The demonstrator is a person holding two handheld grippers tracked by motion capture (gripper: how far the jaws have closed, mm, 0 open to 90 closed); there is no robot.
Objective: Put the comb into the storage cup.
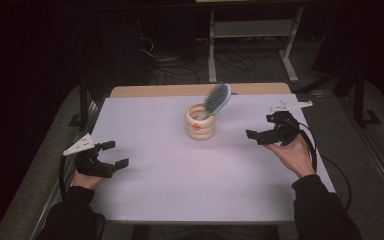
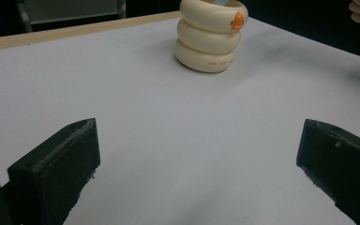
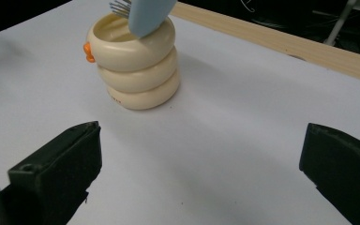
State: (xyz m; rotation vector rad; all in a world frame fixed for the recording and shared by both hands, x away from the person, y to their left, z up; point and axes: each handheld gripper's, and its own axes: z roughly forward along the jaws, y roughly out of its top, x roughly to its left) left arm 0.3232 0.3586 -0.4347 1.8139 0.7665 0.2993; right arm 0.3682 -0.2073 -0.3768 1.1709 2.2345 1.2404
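White sheeting covers the table (image 1: 180, 175), whose bare wooden edge shows along the far side in the high view. Near the middle of the far half of this surface stands a cream holder (image 1: 201, 122) shaped like three stacked rings, upright, with a small orange mark on its upper ring facing the person's side. A hairbrush (image 1: 215, 101) sits in the holder, handle end down inside the opening and the bristled head up; its long axis tilts away from vertical, leaning up and toward the far right of the table in the high view, so that the head overhangs the holder's rim. The pale blue back of the brush faces the right gripper view, with the grey bristles on the opposite side. The left gripper (image 1: 114, 154) rests at the near left of the table, well apart from the holder, its two black jaws spread wide with bare tabletop between them. The right gripper (image 1: 261, 128) is held at the right of the table, level with the holder and near it but not touching, its jaws likewise spread apart and clamped on nothing. Both gripper views look across bare sheeting toward the holder, which stands beyond the jaw tips in each.
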